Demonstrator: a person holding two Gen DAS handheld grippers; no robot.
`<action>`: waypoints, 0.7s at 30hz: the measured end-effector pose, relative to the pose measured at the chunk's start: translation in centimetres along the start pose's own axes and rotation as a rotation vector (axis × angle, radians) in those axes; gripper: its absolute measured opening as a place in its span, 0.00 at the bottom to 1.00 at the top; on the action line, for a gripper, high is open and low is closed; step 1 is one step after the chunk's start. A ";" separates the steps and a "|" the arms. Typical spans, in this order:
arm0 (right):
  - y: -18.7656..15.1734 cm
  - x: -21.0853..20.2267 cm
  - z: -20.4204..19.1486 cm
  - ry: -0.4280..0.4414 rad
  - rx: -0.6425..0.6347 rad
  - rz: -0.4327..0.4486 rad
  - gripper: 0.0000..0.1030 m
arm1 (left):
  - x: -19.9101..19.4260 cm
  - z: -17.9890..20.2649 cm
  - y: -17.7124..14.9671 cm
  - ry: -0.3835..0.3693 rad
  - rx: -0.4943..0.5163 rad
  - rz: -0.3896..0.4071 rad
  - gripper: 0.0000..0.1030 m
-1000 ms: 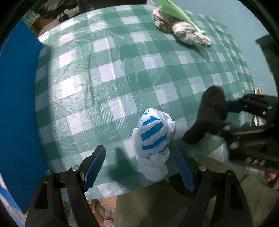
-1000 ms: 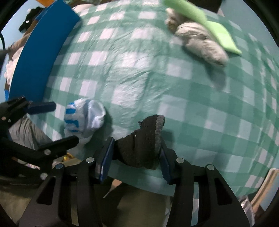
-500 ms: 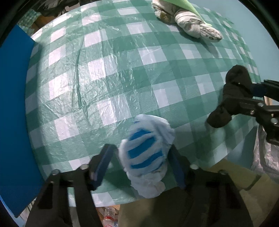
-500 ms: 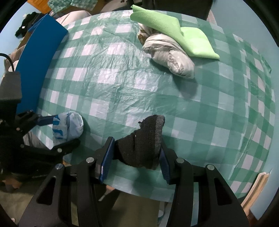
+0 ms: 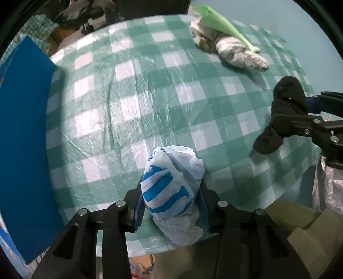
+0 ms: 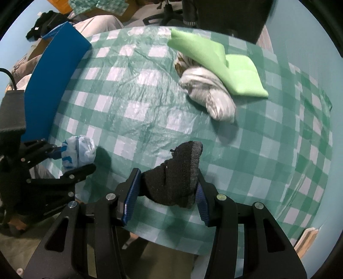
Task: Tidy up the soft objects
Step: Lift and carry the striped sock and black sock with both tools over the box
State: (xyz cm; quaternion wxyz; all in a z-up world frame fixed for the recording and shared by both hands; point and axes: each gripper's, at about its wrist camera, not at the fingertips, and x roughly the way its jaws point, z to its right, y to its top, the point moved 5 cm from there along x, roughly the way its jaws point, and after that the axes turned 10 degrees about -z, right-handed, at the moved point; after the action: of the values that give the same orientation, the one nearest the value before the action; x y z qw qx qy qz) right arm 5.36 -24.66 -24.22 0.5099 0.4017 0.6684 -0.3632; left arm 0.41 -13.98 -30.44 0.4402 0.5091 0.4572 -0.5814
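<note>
My left gripper [image 5: 170, 200] is shut on a crumpled white plastic bag with blue stripes [image 5: 171, 188], held over the near edge of the green checked table [image 5: 128, 96]. The bag also shows in the right wrist view [image 6: 78, 152]. My right gripper [image 6: 164, 193] is shut on a black sock [image 6: 173, 173], held above the table's near edge; the sock also shows in the left wrist view [image 5: 283, 111]. A pile at the table's far side holds a light green cloth [image 6: 216, 62] lying over a grey-white bundle [image 6: 210, 96].
A blue board [image 5: 23, 139] lies along the table's left side. Chairs and dark clutter [image 6: 193, 15] stand behind the table. A silvery plastic bag [image 5: 325, 188] hangs off the table's right edge.
My left gripper closed on the striped bag and lifted it off the table. My right gripper, holding the sock, rose and drew back, so more of the table shows.
</note>
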 end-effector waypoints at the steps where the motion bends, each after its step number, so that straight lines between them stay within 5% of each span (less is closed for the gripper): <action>1: 0.1 -0.2 -0.1 -0.001 -0.004 0.004 0.47 | -0.3 0.0 0.1 0.005 0.002 0.007 0.42; 21: 2.3 -4.9 -1.9 0.007 -0.045 0.084 0.47 | -7.9 -4.4 -0.3 -0.014 -0.101 0.123 0.41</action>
State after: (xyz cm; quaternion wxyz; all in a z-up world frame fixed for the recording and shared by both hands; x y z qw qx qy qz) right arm 7.48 -22.83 -19.17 0.5313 0.4191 0.6606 -0.3252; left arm 1.72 -9.27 -22.87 0.5034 0.5094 0.4507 -0.5330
